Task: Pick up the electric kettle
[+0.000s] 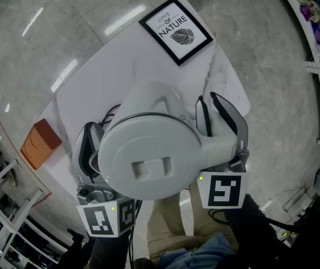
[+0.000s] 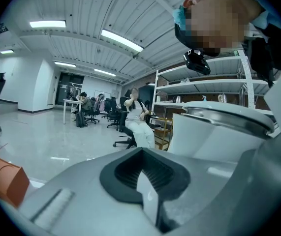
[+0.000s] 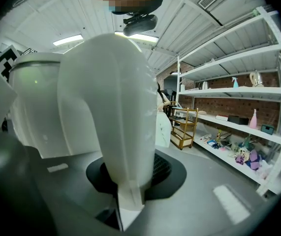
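The white electric kettle (image 1: 148,156) hangs above the table, and from above I see its round lid. My right gripper (image 1: 216,108) is shut on the kettle's handle (image 3: 115,132), which runs down between its jaws in the right gripper view. My left gripper (image 1: 92,133) sits tight against the kettle's left side. In the left gripper view the kettle's body and rim (image 2: 214,132) rise to the right of a bare black pad (image 2: 145,176). Whether that gripper clamps the kettle is hidden. A dark cord (image 1: 112,114) loops behind the kettle.
Below lies a white marble-look table (image 1: 120,60) with a framed leaf print (image 1: 176,29) at its far end. An orange box (image 1: 41,143) stands off the table's left edge. Metal shelves (image 3: 238,107) line the right wall. A seated person (image 2: 136,117) is far across the room.
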